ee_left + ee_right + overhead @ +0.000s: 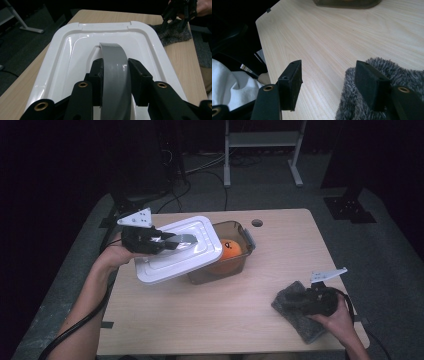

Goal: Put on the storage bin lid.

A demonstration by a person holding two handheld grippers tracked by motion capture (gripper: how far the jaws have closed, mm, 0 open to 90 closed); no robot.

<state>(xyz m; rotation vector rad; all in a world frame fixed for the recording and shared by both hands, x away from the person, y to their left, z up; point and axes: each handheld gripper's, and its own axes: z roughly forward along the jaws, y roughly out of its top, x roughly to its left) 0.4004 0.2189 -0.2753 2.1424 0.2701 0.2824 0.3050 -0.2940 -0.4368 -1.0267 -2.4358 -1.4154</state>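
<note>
Both black fingers (98, 82) of the left gripper (115, 83) are clamped on the grey arched handle (115, 72) that rises from the middle of the white lid (72, 57), one pad pressing on each side of the strap. In the high view the left gripper (167, 241) holds this lid (170, 260) tilted in the air, its far edge overlapping the near left part of the brown see-through container (235, 232) and the rest of it out over the wooden table (200, 315). An orange ball with a dark mark (231, 249) sits inside the container, partly covered by the raised lid. A grey latch (249, 239) hangs on the container's right end.

Well apart from all this, near the table's right front corner, the right gripper (295, 301) rests low at a dark grey fuzzy cloth (300, 322). In the right gripper view its jaws stand wide apart with bare tabletop (324, 50) between them; the right finger (372, 85) lies on the edge of the cloth (362, 110), the left finger (290, 82) is over plain wood, and neither presses the cloth. The container's bottom edge (347, 3) shows at the top of that view.

From the left gripper view, the right gripper (178, 12) and the cloth (175, 35) appear beyond the lid's far corner.

A round hole (257, 223) is cut in the table near its far edge, behind the container. On the dim floor beyond stand a pale metal frame (262, 150) and some cables (200, 167).
</note>
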